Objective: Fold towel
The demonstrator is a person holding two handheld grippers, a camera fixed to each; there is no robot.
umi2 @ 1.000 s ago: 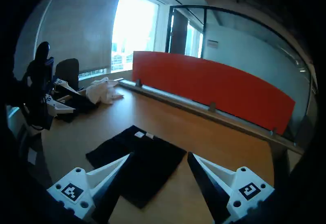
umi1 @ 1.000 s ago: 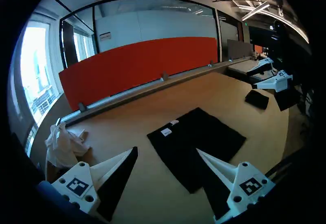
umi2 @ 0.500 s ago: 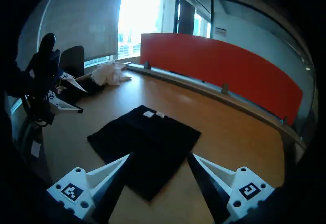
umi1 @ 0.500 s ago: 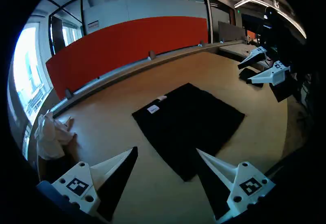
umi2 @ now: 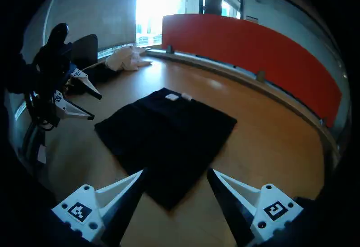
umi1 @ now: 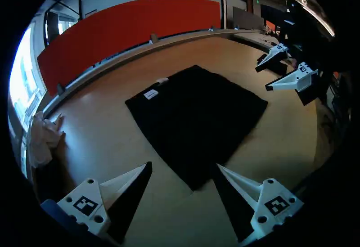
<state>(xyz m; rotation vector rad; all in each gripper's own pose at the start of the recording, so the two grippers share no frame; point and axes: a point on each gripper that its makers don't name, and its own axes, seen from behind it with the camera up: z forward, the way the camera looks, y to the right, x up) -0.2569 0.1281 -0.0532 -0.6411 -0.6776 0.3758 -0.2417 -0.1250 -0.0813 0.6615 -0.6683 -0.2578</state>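
A black towel (umi1: 198,112) lies flat on the wooden table, with small white tags (umi1: 150,94) at its far edge. My left gripper (umi1: 182,175) hovers open just above the towel's near corner, nothing between its fingers. From the other side, the same towel (umi2: 166,139) spreads out below my right gripper (umi2: 175,179), which is open over its near edge. The right gripper (umi1: 279,69) shows at the far right of the left gripper view, and the left gripper (umi2: 83,96) at the left of the right gripper view, each held by a person in dark clothing.
A red divider panel (umi1: 130,26) runs along the table's far edge (umi2: 252,49). A crumpled white cloth (umi1: 40,139) lies near the table's end by the window (umi2: 128,58). A dark chair (umi2: 85,49) stands behind it. Bare wood (umi2: 270,130) surrounds the towel.
Both grippers have moved lower and closer to the towel, tilting down, so the towel looks larger and sits between each pair of open fingers. The towel itself has not moved.
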